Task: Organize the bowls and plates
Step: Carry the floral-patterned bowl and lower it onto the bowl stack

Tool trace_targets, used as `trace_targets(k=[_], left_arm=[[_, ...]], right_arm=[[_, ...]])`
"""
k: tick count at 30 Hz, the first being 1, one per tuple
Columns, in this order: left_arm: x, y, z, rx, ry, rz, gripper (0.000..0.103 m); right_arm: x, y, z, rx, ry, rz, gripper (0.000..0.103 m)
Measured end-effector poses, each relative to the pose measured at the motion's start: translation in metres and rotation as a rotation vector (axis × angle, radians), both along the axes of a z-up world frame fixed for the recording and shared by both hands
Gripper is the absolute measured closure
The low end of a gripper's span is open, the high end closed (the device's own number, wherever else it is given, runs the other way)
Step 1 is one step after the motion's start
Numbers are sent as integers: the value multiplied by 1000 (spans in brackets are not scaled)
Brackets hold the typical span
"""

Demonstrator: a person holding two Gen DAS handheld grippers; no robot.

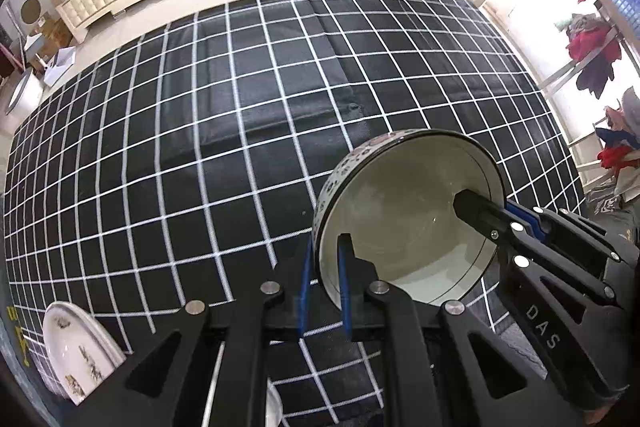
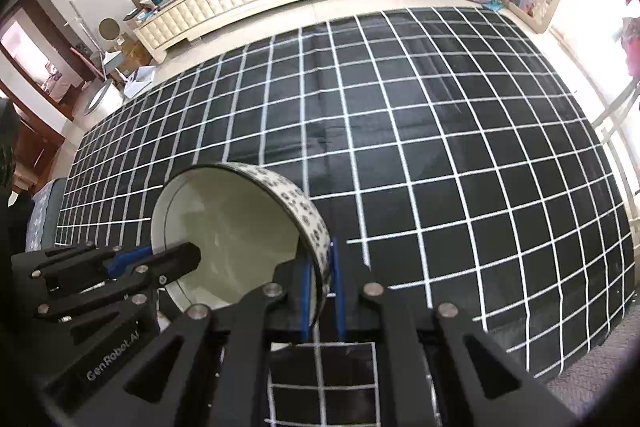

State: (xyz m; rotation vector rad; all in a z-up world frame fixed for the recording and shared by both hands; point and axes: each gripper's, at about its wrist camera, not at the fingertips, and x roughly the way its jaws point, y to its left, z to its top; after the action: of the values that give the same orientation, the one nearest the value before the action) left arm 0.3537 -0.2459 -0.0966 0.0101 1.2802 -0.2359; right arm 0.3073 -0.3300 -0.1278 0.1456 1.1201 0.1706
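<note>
Both claws on one bowl, held tilted above the table.

Nearest, left claw (image 1: 324, 283) is closed on the bowl (image 1: 404, 215) wall at its 8 o'clock edge; right claw (image 2: 320, 291) is closed on the opposite wall, one finger inside, one outside. Glazed ceramic by the look: stiff, slick, chip-prone, moderately heavy; pinch the wall, no twisting. Plate (image 1: 76, 351) sits at 7 o'clock. Checked tablecloth (image 1: 248, 99) runs toward 12 o'clock.

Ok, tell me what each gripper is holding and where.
Both hold one bowl by opposite rim walls: left gripper, right gripper.
</note>
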Motion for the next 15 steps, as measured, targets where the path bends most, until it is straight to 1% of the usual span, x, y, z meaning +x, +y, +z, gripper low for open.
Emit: trace_targets(k=[4, 8, 15], left_arm=[[-14, 19, 13, 4, -13, 29, 92], [-28, 43, 24, -10, -17, 56, 92], [-58, 85, 37, -8, -33, 92, 92]], right_arm=[[-7, 16, 11, 1, 3, 11, 90], [-16, 35, 17, -5, 0, 32, 90], [-34, 60, 23, 30, 11, 48, 90]])
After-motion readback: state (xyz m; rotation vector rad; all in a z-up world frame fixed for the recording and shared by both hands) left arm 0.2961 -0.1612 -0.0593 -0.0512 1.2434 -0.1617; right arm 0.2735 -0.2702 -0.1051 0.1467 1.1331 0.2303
